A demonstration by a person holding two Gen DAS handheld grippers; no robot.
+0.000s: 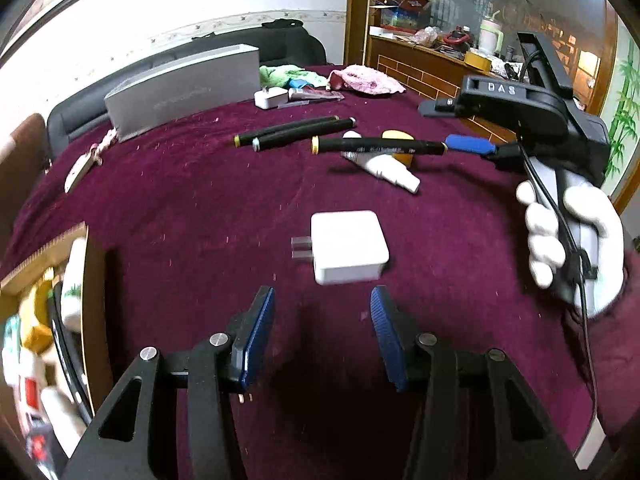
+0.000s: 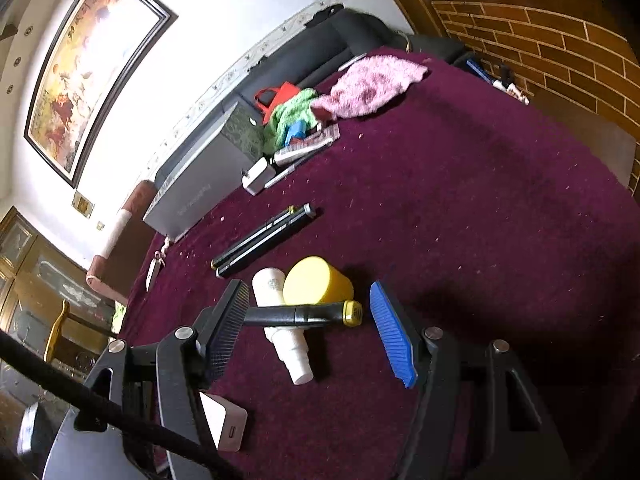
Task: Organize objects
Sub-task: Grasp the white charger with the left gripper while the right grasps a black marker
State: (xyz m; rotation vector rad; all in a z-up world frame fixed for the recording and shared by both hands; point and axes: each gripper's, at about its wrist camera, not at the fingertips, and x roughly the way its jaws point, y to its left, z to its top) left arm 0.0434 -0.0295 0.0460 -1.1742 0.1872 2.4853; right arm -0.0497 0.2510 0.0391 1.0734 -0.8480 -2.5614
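Observation:
A white charger (image 1: 348, 246) with its prongs to the left lies on the maroon cloth just ahead of my left gripper (image 1: 322, 332), which is open with nothing between its blue pads. My right gripper (image 2: 308, 292), held by a white-gloved hand (image 1: 576, 240), is open and low over a black marker (image 2: 296, 314). The marker lies crosswise on a white bottle (image 2: 288, 344) and a yellow tub (image 2: 320, 280). Its yellow-capped end sits between the jaws and the rest passes behind the left finger. The left wrist view shows that marker (image 1: 376, 146) with one blue pad of the right gripper (image 1: 468, 145) at its end.
Two more black markers (image 1: 296, 130) lie side by side farther back. A silver box (image 1: 184, 88), a small white plug (image 1: 271, 98), a green cloth (image 1: 288, 74) and a pink cloth (image 1: 368, 80) line the far edge. A wooden box (image 1: 92, 280) with several items stands at the left.

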